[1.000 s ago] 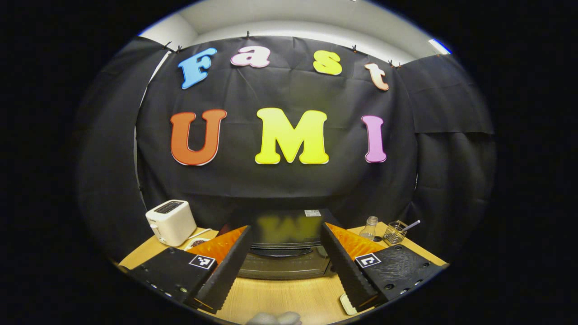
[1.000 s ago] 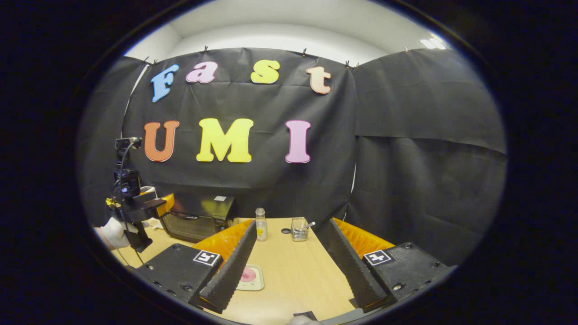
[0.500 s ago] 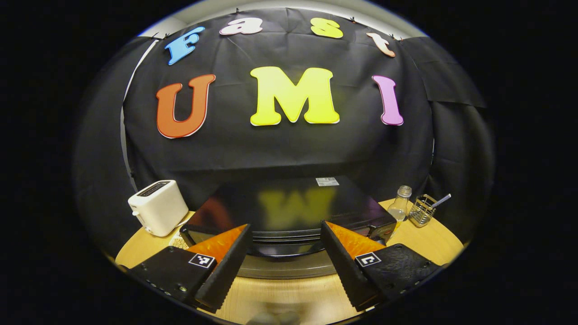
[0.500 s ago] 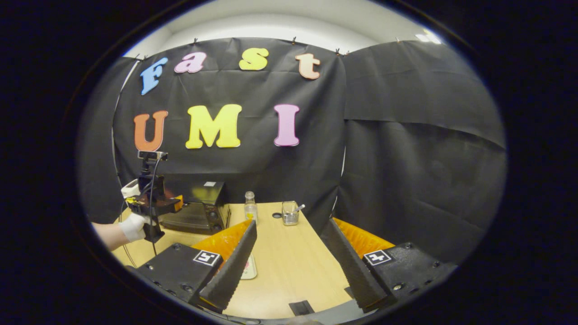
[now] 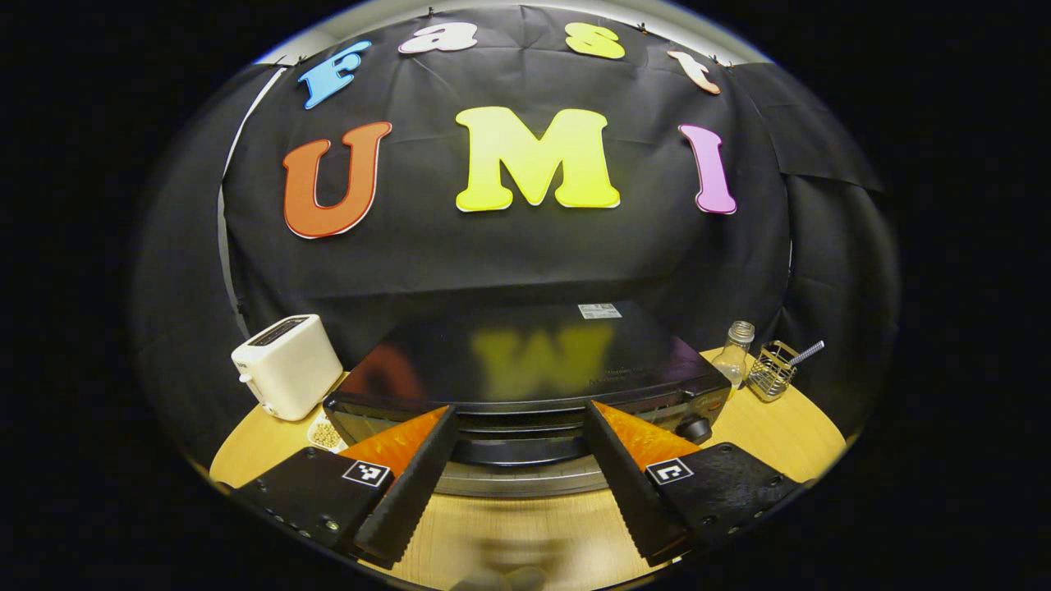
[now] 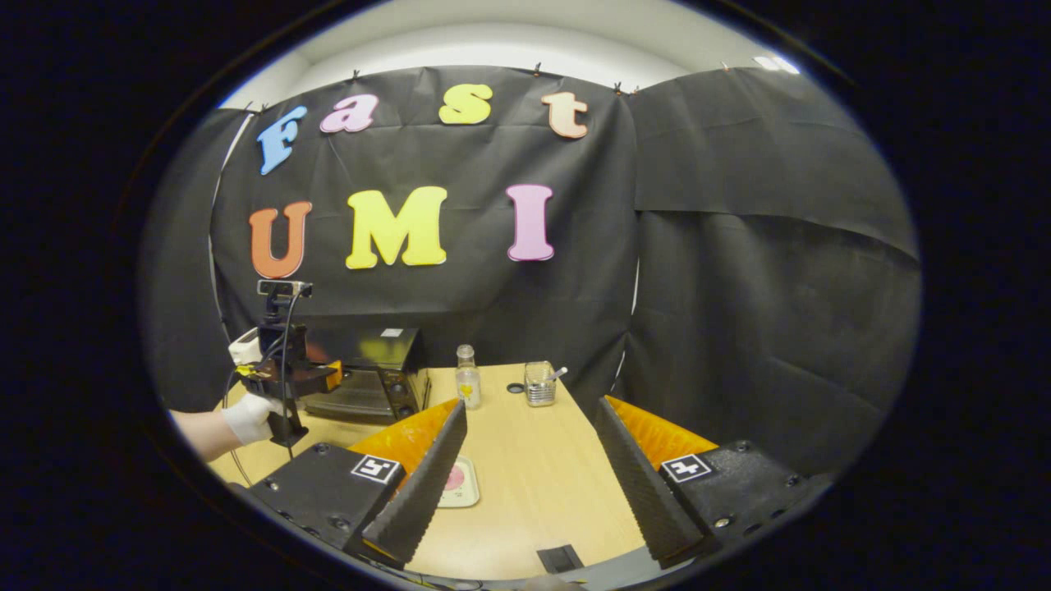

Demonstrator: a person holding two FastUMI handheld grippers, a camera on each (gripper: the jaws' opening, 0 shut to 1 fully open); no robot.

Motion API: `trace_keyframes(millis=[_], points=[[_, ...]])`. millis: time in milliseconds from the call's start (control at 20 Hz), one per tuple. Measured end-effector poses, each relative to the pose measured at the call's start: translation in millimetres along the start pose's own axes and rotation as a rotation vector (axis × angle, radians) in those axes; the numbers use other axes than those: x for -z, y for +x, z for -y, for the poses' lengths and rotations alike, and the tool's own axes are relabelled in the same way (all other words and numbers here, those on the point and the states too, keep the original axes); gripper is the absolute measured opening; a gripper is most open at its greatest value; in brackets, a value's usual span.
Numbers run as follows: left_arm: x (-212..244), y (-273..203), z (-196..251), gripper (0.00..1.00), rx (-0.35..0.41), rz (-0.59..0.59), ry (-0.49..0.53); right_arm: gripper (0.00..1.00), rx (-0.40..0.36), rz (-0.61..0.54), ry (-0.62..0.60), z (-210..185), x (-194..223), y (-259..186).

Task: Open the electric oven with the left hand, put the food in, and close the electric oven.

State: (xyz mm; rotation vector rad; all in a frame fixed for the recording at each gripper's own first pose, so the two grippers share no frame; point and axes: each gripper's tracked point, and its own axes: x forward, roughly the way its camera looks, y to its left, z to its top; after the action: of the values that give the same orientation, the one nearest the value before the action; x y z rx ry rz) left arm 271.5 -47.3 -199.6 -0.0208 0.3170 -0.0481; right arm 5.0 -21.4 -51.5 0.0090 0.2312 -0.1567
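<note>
1. Facing the electric oven head-on in the left gripper view, the left gripper has its jaws spread wide with nothing between them; the door's dark handle bar lies across the gap just beyond the fingertips, and the door looks closed.
2. A white toaster stands to the oven's left, a small dish of beans beside it, and a glass bottle and wire holder to its right, all on the wooden desk.
3. Seen from the right gripper view, the right gripper is also open and empty, hovering over the desk; the food, a pink item on a small tray, rests just beside its left finger.
4. Farther off there, a gloved hand holds the left gripper at the oven's front.
5. The step in hand is likely grasping the handle: centre the bar between the fingers, push forward until it seats deep, close firmly, then pull outward and down along the hinge arc, keeping the wrist level so the bar doesn't slip.
</note>
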Motion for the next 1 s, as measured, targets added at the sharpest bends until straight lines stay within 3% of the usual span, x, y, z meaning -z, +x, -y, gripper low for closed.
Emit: trace_keyframes(millis=[500,600,1000], points=[[43,-50,5,0.97,0.014,-0.05,0.002,1.0,-0.041,-0.019,0.009,-2,19,-11],[57,-59,7,0.97,0.015,-0.072,-0.001,0.96,-0.044,-0.03,0.013,-1,25,-13],[127,-89,13,0.97,0.017,-0.208,-0.019,1.0,-0.041,-0.044,0.008,3,38,-31]])
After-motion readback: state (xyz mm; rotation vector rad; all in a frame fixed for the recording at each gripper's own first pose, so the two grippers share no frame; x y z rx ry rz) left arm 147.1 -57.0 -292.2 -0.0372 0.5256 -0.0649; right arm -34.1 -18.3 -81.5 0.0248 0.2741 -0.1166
